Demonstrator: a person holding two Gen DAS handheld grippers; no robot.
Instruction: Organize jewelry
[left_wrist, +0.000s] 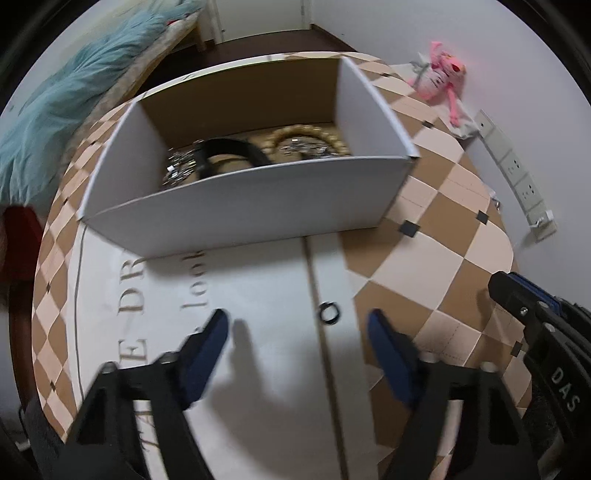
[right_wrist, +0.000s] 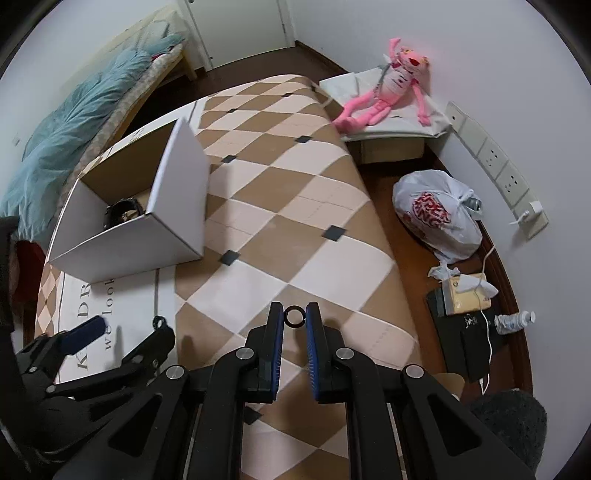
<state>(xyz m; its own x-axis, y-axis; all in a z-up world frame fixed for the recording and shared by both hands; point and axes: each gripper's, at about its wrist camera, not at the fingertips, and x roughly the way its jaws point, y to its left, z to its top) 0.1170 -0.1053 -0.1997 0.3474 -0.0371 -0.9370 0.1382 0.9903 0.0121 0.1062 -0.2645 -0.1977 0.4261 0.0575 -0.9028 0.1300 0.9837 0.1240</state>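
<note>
A white cardboard box (left_wrist: 258, 206) stands on the checked table and holds a black band (left_wrist: 236, 147), silver chains (left_wrist: 181, 170) and gold beads (left_wrist: 303, 131). A small black ring (left_wrist: 328, 312) lies on a white sheet (left_wrist: 258, 280) in front of the box. My left gripper (left_wrist: 297, 326) is open and empty, its fingertips either side of and just short of that ring. My right gripper (right_wrist: 294, 317) is shut on another black ring (right_wrist: 294, 317), held above the checked table (right_wrist: 295, 206) right of the box (right_wrist: 147, 236). The left gripper (right_wrist: 122, 328) also shows in the right wrist view.
A pink plush toy (right_wrist: 391, 88) lies on a low stand by the wall. On the floor to the right are a white plastic bag (right_wrist: 436, 218), a tissue box (right_wrist: 465, 291) and a bottle (right_wrist: 513, 321). A bed with a blue blanket (right_wrist: 74, 140) is at the left.
</note>
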